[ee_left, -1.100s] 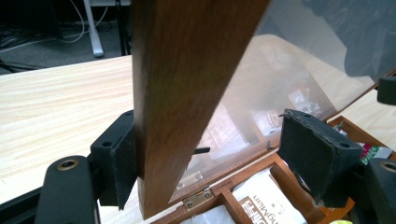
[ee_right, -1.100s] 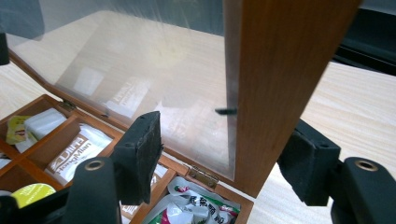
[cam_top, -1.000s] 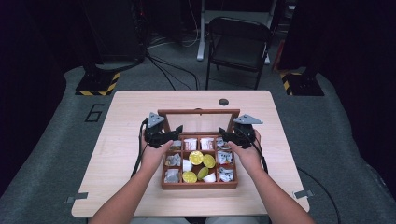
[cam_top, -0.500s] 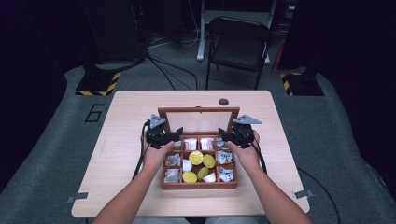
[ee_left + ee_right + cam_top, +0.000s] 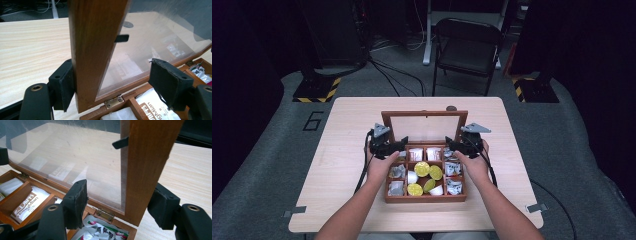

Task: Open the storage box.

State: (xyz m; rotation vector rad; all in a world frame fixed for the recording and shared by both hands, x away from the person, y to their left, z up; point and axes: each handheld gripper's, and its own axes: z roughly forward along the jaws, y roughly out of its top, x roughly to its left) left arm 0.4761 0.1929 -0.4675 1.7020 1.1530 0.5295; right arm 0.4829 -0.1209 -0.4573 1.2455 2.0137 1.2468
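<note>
1. High view: box [image 5: 425, 197] sits mid-table, near edge; lid [image 5: 424, 116] stands upright at its far side. We have the left gripper [image 5: 388, 148] at the lid's left post and the right gripper [image 5: 461, 145] at the right post.
2. Left gripper view: jaws spread wide around the post [image 5: 93, 50]; one pad touches its outer face, the other hangs clear over the pane [image 5: 155, 32]. Not clamped, so we judge the lid could tip either way if we push.
3. Right gripper view: jaws likewise apart, straddling the right post [image 5: 147, 167], neither pad pressing. Risk: closing off-centre puts a pad on the pane, which may flex or scratch.
4. Uneven pull from our two sides could rack the hinges [image 5: 104, 214].
5. If we let it drop forward, the lid may slam on the sachets [image 5: 30, 203] and the yellow capsules [image 5: 422, 169], or pinch a jaw.
6. Push it too far back and the box may slide or lift.
</note>
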